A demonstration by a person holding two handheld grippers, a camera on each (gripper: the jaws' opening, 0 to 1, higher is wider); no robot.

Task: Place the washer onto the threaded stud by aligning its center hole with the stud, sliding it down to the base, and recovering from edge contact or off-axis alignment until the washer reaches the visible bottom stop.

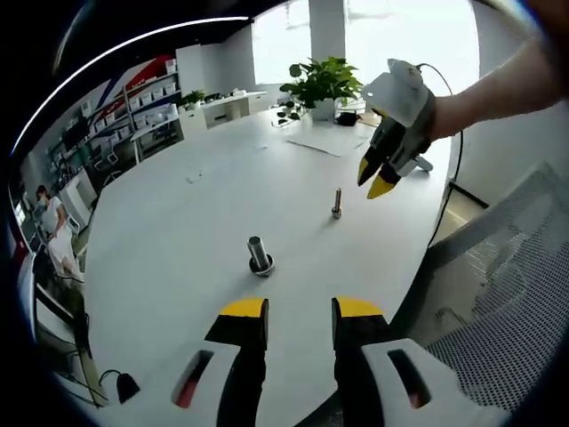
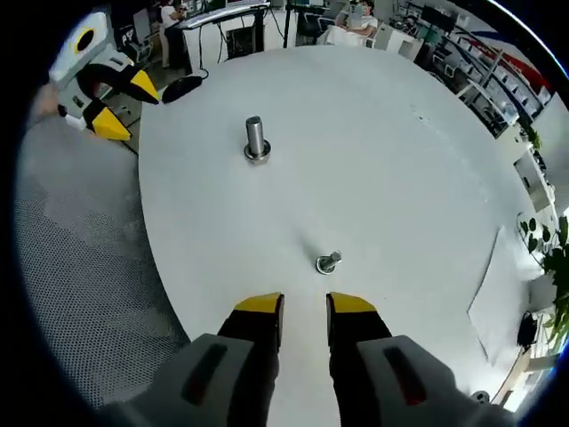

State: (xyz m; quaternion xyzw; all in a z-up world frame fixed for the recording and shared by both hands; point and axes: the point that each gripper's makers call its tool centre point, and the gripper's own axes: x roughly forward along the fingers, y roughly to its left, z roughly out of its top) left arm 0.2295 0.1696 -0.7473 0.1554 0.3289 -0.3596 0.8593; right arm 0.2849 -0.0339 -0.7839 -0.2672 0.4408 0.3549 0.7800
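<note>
Two metal pieces stand on the white counter (image 1: 178, 222), well apart. The thicker stud (image 1: 259, 254) sits on a wide round base; the thinner stud (image 1: 337, 202) has what may be a washer (image 2: 325, 264) around its foot, though it is too small to be sure. The left tongs (image 1: 300, 313) and right tongs (image 2: 304, 309) both hang spread and holding nothing. No writing is legible anywhere.

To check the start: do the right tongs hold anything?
No, the right tongs stand open and empty above the table, short of the small stud.
</note>
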